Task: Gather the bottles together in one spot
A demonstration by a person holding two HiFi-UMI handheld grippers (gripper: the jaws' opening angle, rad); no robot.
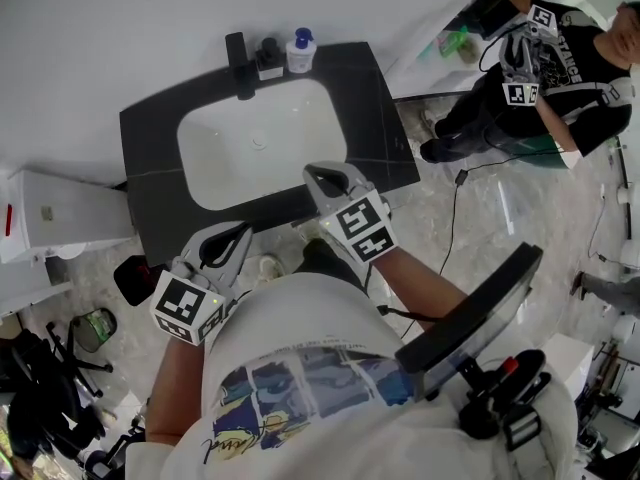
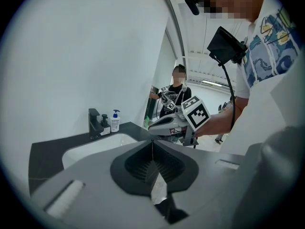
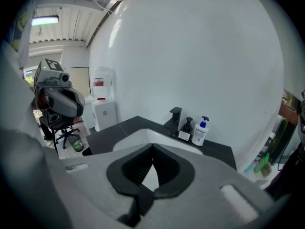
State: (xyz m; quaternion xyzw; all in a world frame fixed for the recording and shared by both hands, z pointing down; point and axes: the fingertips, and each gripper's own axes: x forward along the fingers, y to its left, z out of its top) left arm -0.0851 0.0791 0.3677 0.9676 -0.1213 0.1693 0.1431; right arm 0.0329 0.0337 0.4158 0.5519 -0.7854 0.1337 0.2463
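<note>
your left hand-held gripper (image 1: 238, 234) and right hand-held gripper (image 1: 318, 175) are closed, empty; the white blue-pump plastic bottle (image 1: 300, 54) and black pump bottle (image 1: 269, 59) stand together at the black counter's (image 1: 150, 138) 12 o'clock.

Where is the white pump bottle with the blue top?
Head view: the white pump bottle stands at the black countertop's back edge, right of the dark pump bottle and tap.

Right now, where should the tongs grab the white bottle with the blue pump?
Probably the white bottle round its upper body, under the pump, coming across the basin. It stands upright near the wall, and the dark bottle crowds one side, so the front is freest.
</note>
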